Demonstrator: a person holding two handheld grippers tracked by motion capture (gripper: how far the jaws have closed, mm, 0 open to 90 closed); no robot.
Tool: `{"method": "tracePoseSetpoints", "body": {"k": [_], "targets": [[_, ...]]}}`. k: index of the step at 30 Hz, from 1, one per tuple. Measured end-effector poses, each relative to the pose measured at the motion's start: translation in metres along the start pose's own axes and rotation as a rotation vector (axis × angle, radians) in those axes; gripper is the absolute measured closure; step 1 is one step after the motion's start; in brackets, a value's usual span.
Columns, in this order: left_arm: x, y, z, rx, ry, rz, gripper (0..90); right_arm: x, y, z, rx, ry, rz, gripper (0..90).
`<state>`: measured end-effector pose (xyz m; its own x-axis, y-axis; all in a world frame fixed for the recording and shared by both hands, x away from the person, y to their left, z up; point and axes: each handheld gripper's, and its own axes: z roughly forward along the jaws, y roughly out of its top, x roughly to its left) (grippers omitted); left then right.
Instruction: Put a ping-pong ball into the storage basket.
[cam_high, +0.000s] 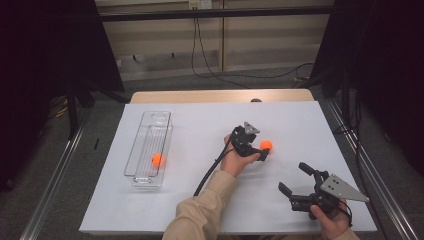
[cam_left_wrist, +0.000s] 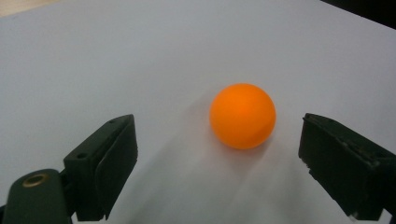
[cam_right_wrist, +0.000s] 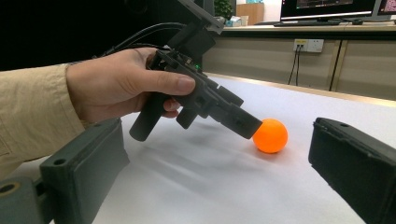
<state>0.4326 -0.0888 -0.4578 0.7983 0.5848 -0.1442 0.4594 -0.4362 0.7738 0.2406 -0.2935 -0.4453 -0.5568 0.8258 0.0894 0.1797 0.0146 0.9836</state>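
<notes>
Between the left gripper (cam_left_wrist: 219, 163) jaws – orange ball (cam_left_wrist: 243, 115), untouched | both grippers' jaws spread – right gripper (cam_high: 296, 181) holds nothing

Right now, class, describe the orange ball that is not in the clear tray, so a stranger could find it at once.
Start at the white table and find the left gripper near its middle. The loose orange ball rests on the bare surface just ahead of its open jaws, untouched. The other orange ball lies inside the clear tray at the left.
</notes>
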Motion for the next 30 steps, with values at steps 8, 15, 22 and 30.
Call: {"method": "tracePoseSetpoints", "body": {"k": [8,15,22,30], "targets": [[0.000,-0.001,0.003,-0.007,-0.003,-0.012,12.7,0.000,0.000,0.000,0.000,-0.001,0.002,3.0],[-0.002,0.000,0.006,-0.017,-0.019,0.001,17.4,0.000,0.000,0.000,0.000,-0.001,0.003,3.0],[-0.004,0.002,0.008,-0.019,-0.036,0.002,19.3,0.000,0.000,0.000,0.001,-0.002,0.001,3.0],[-0.004,0.004,0.011,-0.017,-0.048,-0.001,23.9,0.000,0.000,0.000,0.001,-0.003,0.000,3.1]]}}
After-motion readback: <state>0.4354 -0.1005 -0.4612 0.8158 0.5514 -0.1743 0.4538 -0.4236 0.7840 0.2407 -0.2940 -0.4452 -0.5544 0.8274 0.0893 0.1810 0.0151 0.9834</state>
